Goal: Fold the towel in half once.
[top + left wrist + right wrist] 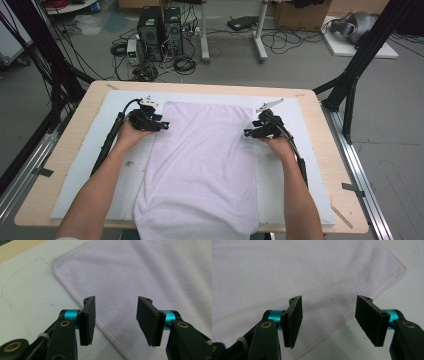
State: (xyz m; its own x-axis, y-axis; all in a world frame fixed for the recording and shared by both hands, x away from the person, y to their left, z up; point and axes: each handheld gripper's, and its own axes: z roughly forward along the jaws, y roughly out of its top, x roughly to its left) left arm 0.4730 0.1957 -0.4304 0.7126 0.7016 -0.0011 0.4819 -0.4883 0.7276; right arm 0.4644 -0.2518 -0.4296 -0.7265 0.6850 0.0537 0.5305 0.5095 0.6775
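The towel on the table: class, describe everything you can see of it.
The towel is a pale lilac, soft terry-looking cloth with a stitched hem along its edges. It lies spread flat, lengthwise away from the person, on a pale mat covering the wooden table; its near end hangs over the table's front edge. The left gripper and right gripper flank its far corners, jaws apart over the side hems, not pinching it.
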